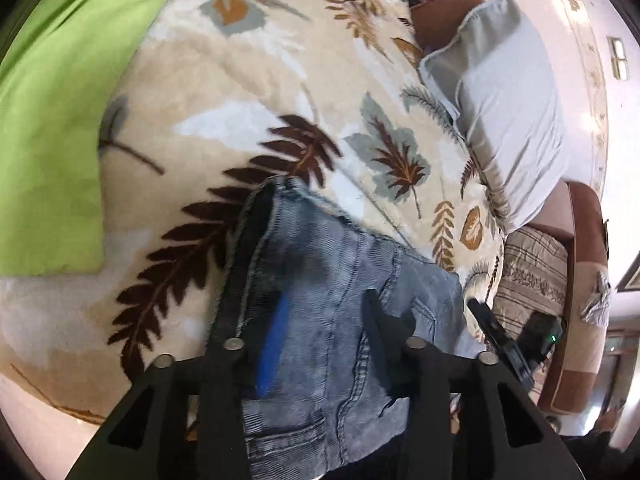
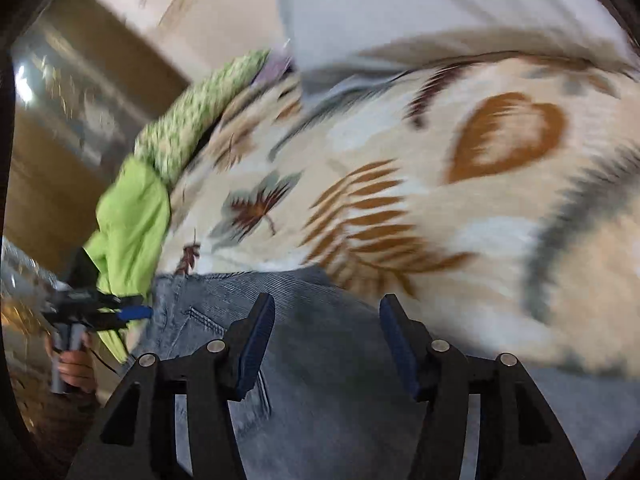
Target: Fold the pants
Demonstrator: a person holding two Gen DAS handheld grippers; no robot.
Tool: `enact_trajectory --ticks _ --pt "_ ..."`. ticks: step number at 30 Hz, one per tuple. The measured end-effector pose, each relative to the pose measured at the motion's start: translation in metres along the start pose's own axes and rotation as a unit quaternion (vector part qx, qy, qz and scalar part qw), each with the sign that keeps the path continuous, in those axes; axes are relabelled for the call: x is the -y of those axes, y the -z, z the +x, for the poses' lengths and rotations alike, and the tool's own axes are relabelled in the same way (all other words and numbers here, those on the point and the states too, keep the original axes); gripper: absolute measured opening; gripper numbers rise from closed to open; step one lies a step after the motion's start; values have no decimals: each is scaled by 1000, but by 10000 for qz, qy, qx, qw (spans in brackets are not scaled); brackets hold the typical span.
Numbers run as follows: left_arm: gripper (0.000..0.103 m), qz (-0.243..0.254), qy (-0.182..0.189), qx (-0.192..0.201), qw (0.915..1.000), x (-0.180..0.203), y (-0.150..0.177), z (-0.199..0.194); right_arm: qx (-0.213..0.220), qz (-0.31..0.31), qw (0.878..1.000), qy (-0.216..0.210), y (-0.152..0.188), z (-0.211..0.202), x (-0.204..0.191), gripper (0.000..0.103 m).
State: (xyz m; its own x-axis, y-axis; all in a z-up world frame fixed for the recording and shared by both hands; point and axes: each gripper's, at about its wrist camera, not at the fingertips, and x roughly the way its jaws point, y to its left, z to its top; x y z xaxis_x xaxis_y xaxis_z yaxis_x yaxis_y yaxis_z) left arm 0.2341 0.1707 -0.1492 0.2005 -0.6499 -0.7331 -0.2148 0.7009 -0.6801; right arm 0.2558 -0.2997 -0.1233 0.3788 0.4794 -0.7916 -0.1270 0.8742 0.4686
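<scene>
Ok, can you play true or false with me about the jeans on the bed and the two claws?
1. The jeans lie on a leaf-patterned blanket. True.
2. The jeans are red. False: they are faded blue denim.
3. The right claw is clamped on the jeans. False: its fingers stand apart, above the denim.
4. A bright green cloth lies beside the blanket. True.
5. The left claw has its fingers apart. True.
6. The pillow is black. False: it is pale grey.
</scene>
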Motion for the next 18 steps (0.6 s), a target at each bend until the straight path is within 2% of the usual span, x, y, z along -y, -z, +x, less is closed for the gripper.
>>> enact_trajectory --ticks 2,4,6,7,10,12,14,16,18 --pt "45 74 16 -136 9999 -6 1 2 -262 -269 9991 205 -4 19 -11 56" --pt "49 112 184 -271 9994 -10 1 7 -538 -457 9971 293 -6 35 -17 56" --pt "49 151 505 -462 9975 -12 -2 16 -652 -734 9947 292 -2 42 -23 31" --pt "47 159 596 -495 9969 -11 -3 21 -679 -987 9919 429 -1 44 -29 11" --pt "8 429 804 -408 9950 5 -9 24 -693 -1539 9823 810 1 45 -48 5" --pt "8 633 773 -238 9947 16 -11 22 -424 -1670 9815 837 -4 30 -57 2" --pt "8 868 335 -33 9957 26 -18 23 -236 -1526 9845 833 -12 22 -55 1" --pt "8 773 -14 -68 9970 22 -26 29 -404 -1426 9841 977 -11 37 -45 1" --pt "8 554 -26 -78 9984 11 -30 24 -570 -1402 9822 1110 -5 55 -41 1"
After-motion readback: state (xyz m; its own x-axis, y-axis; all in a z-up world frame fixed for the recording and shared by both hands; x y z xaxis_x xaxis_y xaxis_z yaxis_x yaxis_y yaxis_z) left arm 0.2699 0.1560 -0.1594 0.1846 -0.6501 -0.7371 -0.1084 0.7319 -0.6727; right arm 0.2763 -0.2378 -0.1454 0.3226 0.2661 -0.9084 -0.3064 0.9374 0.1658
